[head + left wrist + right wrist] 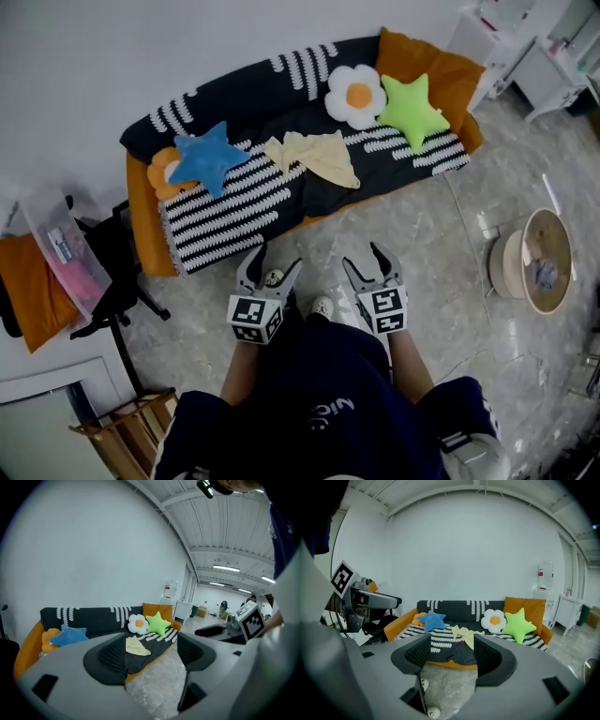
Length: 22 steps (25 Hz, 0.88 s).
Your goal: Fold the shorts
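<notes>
While the pale yellow shorts (314, 155) lie loosely rumpled on the seat of the sofa (150, 220), neither tool is anywhere near them: both hang over the grey marbled floor (441, 244) in front of it, well apart from the cloth. The left tool (277, 260) has its jaws standing apart with nothing between them; its own view shows only the floor and the sofa's front edge through the gap. The right tool (362, 258) is just beside it, level with it, and its jaws are likewise parted and empty, with the floor and the sofa beyond showing between them. Both point toward the sofa and tilt a little downward. The sofa is orange under a black cover (272, 89) with white stripes, and the shorts rest on that cover about midway along the seat. To their left a blue star cushion (206, 157) leans partly over an orange flower cushion (161, 173); to their right, against the backrest, sit a white flower cushion (355, 96) and a green star cushion (410, 110), touching each other. The person's light shoes (322, 307) show on the floor just below the tools, and a black chair (112, 267) stands off the sofa's left end.
</notes>
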Each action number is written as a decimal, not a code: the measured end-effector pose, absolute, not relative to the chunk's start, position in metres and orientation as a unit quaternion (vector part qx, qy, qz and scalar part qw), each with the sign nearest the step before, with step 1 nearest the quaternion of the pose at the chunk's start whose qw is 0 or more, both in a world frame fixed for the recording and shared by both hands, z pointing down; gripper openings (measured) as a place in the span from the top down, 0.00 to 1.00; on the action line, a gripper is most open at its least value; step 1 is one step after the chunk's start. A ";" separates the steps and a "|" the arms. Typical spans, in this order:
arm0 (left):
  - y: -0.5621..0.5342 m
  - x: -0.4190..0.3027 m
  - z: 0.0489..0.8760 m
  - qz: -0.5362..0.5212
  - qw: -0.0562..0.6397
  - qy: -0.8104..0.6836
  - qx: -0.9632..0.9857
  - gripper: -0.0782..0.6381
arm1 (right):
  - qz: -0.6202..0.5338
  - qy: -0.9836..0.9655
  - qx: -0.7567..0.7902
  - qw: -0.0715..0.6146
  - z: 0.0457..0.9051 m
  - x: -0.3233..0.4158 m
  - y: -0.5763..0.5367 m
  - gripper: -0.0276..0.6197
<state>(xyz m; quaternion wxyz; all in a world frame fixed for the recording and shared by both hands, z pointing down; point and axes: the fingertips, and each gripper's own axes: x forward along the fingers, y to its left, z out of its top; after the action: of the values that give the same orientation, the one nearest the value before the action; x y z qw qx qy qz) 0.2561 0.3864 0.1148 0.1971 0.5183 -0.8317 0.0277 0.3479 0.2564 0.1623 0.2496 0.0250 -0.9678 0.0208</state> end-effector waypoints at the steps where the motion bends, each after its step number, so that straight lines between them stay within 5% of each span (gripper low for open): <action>1: 0.384 0.254 0.117 0.030 0.200 -0.830 0.521 0.41 | 0.022 -0.967 0.029 0.251 0.163 0.347 0.253 0.53; 22: 0.249 0.065 0.147 0.070 0.213 -0.739 0.636 0.47 | 0.037 -0.947 0.156 0.279 0.176 0.195 0.153 0.55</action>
<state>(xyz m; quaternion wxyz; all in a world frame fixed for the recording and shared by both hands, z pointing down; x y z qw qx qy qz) 0.0651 0.2488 0.1474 0.2132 0.6355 -0.7387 0.0698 0.1955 0.1529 0.1756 0.2792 0.1560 -0.9467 0.0373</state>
